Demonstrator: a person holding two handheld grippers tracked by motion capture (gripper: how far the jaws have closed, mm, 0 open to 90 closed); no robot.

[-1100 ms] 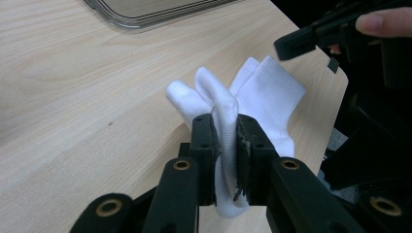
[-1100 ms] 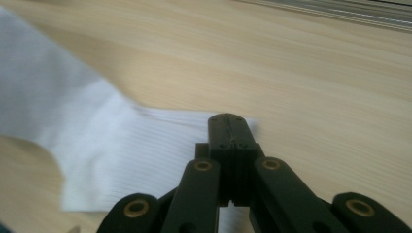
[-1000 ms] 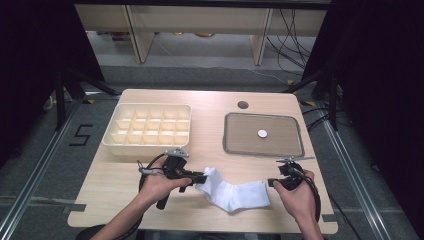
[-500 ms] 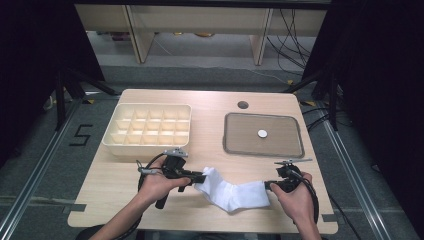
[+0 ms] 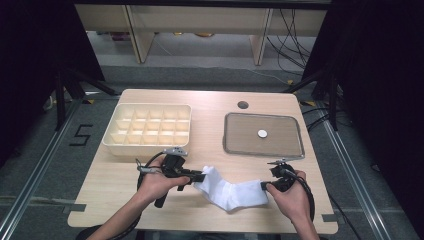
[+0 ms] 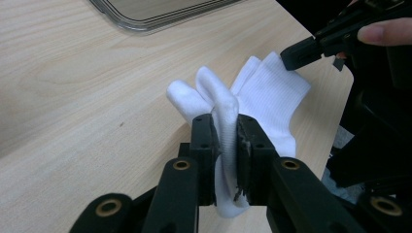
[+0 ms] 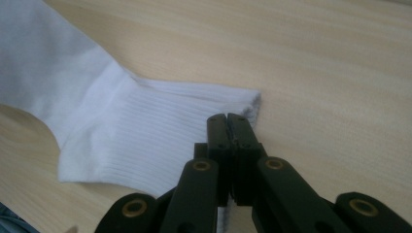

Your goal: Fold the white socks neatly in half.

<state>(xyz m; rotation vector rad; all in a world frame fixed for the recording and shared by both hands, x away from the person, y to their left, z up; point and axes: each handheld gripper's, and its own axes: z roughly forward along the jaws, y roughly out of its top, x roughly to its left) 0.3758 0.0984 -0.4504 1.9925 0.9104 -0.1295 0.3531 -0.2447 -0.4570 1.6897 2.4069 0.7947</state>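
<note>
Sock point(image 5: 229, 191), white, lying on the wooden table point(image 5: 210, 110) at lower centre of the high view, stretched between 2 grippers. Left gripper point(image 5: 200, 176) at lower left of centre, clenched on the sock's toe end; seen in the left gripper view with both jaws pressed onto a bunched fold of white fabric point(image 6: 226, 126) rising between them. Right gripper point(image 5: 265, 185) at lower right, clamped on the ribbed cuff edge; seen in the right gripper view with jaws closed together over the cuff's rim point(image 7: 145, 141), near its corner. Left hand point(image 5: 157, 180) and right hand point(image 5: 291, 197) wrapped round the handles, forearms entering from the bottom edge. Cream compartment tray point(image 5: 148, 129) at upper left of the table, well apart from the sock. Grey flat tray point(image 5: 263, 134) at upper right, bearing 1 small white disc point(image 5: 262, 133) at its middle. Small dark round hole point(image 5: 243, 105) in the tabletop just above the grey tray.
</note>
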